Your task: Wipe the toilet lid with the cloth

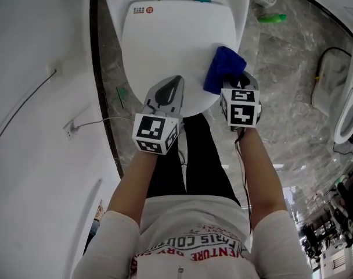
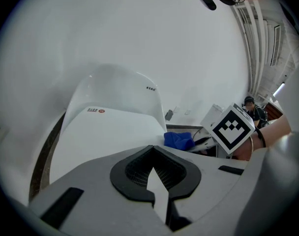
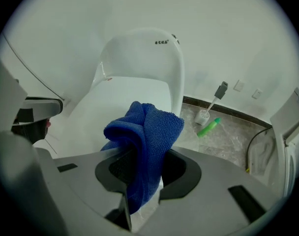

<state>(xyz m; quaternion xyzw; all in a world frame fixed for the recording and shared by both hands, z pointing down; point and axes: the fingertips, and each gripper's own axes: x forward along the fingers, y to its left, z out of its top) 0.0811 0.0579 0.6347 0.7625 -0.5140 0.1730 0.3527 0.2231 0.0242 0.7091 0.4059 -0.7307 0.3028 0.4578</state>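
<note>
Cloth (image 3: 147, 132) sits clamped in right gripper (image 3: 139, 178) at four o'clock on toilet lid (image 1: 176, 39); left gripper (image 2: 154, 173) is closed, empty.

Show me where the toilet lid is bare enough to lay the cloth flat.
The toilet lid is bare across its middle and back, from the label down to the left gripper. The front is crowded: the left gripper sits over the front edge, and the right gripper holds the blue cloth at the front right.

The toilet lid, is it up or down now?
Down: the toilet lid lies flat and closed, its whole white top facing the head view.
</note>
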